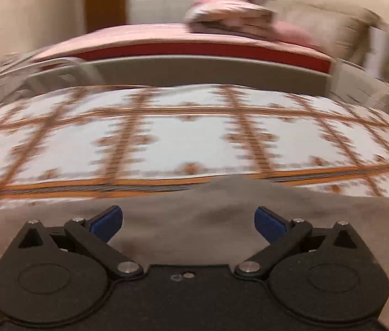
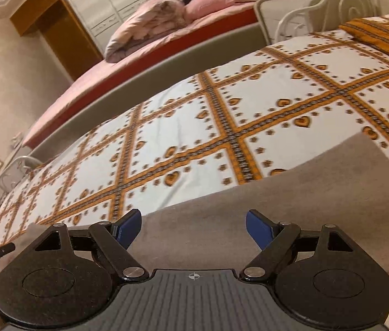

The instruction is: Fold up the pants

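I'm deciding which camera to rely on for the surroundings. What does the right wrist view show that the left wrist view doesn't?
Only the right wrist view shows the orange patterned pillow, the white scrolled metal bed frame and the wooden wardrobe frame's top, all sharply. The left wrist view is motion-blurred and adds little of its own. Both show an open claw, left and right, over the grey pants, the heart-patterned bedspread and the pink bed behind.

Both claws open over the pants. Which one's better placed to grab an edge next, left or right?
Probably right. The right claw is open over the gray pants, with a straight edge and corner sharp in its view. The left claw is also open over them, but its view is blurred, apparently mid-motion.
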The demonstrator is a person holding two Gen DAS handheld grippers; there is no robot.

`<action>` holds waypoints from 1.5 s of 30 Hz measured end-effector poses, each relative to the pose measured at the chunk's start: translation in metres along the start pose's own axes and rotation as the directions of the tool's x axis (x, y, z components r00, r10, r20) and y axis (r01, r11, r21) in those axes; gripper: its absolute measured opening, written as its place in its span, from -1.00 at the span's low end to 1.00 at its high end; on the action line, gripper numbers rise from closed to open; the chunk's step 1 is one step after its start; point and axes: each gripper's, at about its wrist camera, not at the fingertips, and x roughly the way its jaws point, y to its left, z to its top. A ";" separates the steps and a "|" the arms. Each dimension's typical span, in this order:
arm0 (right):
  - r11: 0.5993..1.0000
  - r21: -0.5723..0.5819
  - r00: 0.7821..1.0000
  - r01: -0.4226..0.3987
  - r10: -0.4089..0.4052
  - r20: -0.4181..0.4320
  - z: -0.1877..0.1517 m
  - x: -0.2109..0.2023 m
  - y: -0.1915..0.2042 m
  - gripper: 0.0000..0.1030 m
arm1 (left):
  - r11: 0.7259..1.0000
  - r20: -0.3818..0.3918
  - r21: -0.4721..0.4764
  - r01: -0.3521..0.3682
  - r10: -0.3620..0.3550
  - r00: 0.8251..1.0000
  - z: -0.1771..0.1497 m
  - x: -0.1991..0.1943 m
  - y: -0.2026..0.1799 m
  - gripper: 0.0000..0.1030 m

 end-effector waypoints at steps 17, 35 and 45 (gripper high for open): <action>0.923 -0.360 0.983 0.139 -0.173 -0.063 0.002 0.070 0.033 0.60 | 0.984 -0.063 0.149 0.096 -0.088 0.994 0.004 0.067 -0.090 0.89; 0.990 0.062 0.979 0.123 -0.132 0.158 0.017 -0.070 -0.084 1.00 | 0.979 -0.073 0.202 0.019 -0.004 0.997 -0.014 -0.007 -0.037 0.89; 0.883 0.465 0.995 -0.072 0.029 0.099 -0.021 -0.130 -0.195 0.86 | 0.990 -0.114 0.111 -0.082 0.094 0.989 -0.036 -0.048 0.037 0.89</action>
